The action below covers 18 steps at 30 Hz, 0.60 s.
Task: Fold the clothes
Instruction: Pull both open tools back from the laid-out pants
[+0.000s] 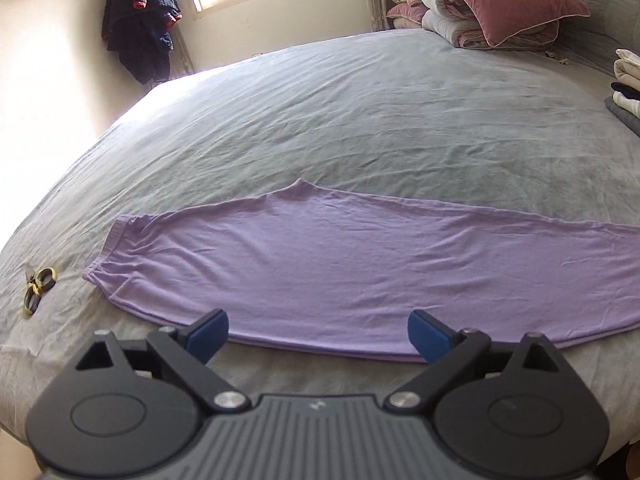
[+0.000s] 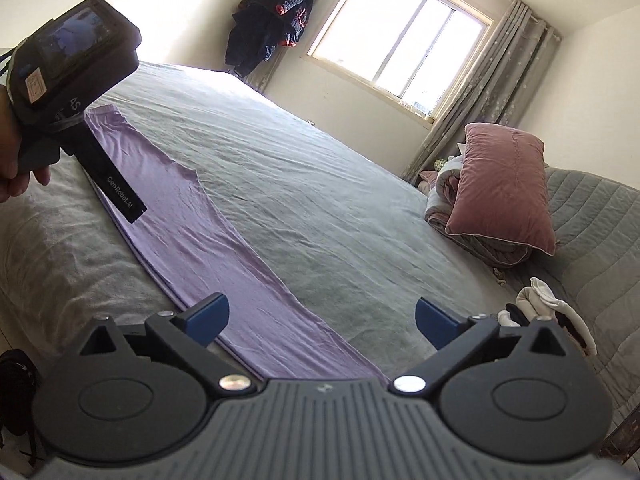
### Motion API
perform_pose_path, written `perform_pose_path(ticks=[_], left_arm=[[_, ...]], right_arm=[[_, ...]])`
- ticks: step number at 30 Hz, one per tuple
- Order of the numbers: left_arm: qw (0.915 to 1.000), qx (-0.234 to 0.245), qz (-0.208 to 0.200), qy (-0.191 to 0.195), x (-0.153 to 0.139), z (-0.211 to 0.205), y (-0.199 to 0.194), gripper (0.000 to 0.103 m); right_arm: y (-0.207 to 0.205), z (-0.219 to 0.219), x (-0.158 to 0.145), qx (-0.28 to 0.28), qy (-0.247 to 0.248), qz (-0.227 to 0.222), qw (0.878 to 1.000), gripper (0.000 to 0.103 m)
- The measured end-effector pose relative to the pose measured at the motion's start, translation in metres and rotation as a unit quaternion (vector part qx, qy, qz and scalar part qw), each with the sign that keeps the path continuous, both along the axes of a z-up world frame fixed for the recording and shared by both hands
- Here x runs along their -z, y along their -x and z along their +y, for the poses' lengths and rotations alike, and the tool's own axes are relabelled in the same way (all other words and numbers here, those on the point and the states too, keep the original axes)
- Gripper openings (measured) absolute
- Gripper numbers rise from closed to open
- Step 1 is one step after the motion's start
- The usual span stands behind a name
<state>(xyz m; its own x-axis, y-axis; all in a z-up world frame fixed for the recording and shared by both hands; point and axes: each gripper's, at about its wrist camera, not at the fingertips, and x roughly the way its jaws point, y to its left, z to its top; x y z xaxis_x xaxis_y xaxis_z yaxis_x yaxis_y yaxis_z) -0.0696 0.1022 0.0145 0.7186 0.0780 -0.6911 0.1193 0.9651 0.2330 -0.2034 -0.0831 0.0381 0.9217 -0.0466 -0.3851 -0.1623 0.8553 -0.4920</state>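
Left gripper [image 1: 318,334] spread wide, nothing between the blue pads [image 1: 210,334], poised just over the near hem of the garment [image 1: 340,264]. Right gripper [image 2: 322,322] likewise wide and empty, hovering above the narrow end of the same garment [image 2: 208,240], tilted so the room leans.

Lilac garment laid flat on the bed [image 1: 360,120], folded lengthwise into a long band, apparently trousers, though hard to be sure from these angles. Waistband-like end toward the left in the left wrist view, a small peak along the far edge, near edge doubled in layers. Runs along the near side of the bed, close to its edge.

In the right wrist view, the left gripper's body [image 2: 72,64] seen from behind at upper left, held in a hand [image 2: 12,160], above the far end of the garment.

Left of the garment on the sheet, two small yellow-rimmed rings [image 1: 38,288], apart from the cloth. Grey sheet rumpled, otherwise bare across the middle.

At the head of the bed, a pink pillow [image 1: 504,0] propped on a rolled quilt [image 1: 444,20]. At the right edge, a stack of folded clothes [image 1: 626,84], white and dark. Dark jacket [image 1: 140,24] hanging in the corner beside the window [image 2: 400,36]; grey curtain [image 2: 484,92] drawn to one side.
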Motion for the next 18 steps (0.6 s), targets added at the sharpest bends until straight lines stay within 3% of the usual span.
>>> perform_pose_path(ticks=[4,7,10,13,18], left_arm=[[0.9999,-0.003,0.008,-0.013,0.004,-0.004,-0.006,0.102],[0.9996,-0.005,0.023,-0.017,0.006,-0.007,-0.012,0.102],[0.9991,-0.005,0.033,-0.024,0.007,-0.013,-0.016,0.102],[0.9991,-0.003,0.031,-0.027,0.005,-0.017,-0.019,0.102],[0.9984,-0.003,0.054,0.017,0.003,-0.016,-0.026,0.102]], right_arm=[[-0.007,-0.007,0.009,0.012,-0.001,0.010,1.000,0.102],[-0.014,-0.023,0.012,0.022,-0.049,0.027,0.998,0.102],[-0.024,-0.045,0.015,0.050,-0.114,0.053,0.991,0.102],[-0.031,-0.068,0.019,0.082,-0.148,0.065,0.984,0.103],[-0.033,-0.118,0.023,0.155,-0.202,0.075,0.964,0.103]])
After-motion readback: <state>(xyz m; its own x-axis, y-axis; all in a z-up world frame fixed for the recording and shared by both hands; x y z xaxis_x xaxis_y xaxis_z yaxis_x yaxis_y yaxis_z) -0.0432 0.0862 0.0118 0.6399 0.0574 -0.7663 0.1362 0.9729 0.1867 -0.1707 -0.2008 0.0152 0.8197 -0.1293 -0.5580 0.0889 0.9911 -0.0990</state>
